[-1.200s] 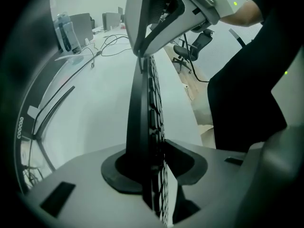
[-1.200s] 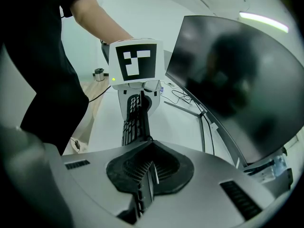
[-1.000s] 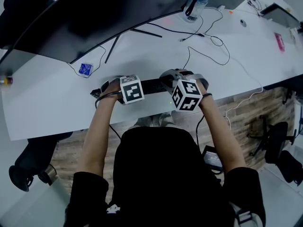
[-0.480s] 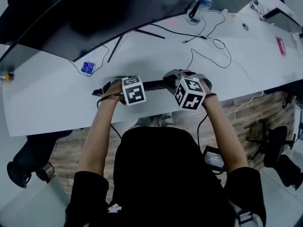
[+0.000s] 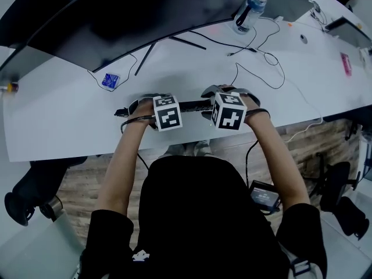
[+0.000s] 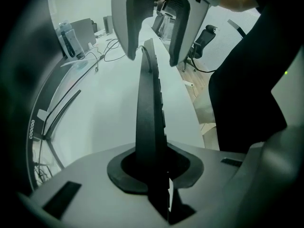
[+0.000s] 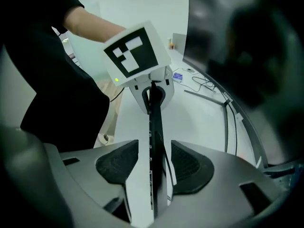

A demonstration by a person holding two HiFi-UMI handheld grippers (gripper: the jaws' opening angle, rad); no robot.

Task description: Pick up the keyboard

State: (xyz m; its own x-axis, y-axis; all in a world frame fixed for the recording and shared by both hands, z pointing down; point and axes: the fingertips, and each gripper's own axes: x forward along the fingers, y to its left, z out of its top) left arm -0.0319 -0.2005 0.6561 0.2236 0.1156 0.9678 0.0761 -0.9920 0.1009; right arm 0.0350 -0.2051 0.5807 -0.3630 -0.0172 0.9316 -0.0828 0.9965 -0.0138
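A slim black keyboard (image 5: 189, 105) stands on its long edge near the front of the white desk (image 5: 58, 127). My left gripper (image 5: 142, 106) is shut on its left end; in the left gripper view the pads (image 6: 190, 167) press both faces of the keyboard (image 6: 148, 108), after closing in on it over the last second. My right gripper (image 5: 216, 100) straddles the right end. Its jaws have just been opening. In the right gripper view the keyboard (image 7: 156, 141) stands between the pads (image 7: 187, 167) with a gap on each side.
A wide curved monitor (image 5: 133, 16) fills the desk's far side, its thin stand legs (image 5: 145, 57) reaching toward the keyboard. Behind stand a water bottle (image 5: 249, 10) and loose cables (image 5: 261, 54). A blue packet (image 5: 108, 81) lies left. The desk's front edge is just below the grippers.
My right gripper has tipped, its marker cube now facing more squarely, and its jaws have come apart off the keyboard. The left gripper and the keyboard have stayed put.
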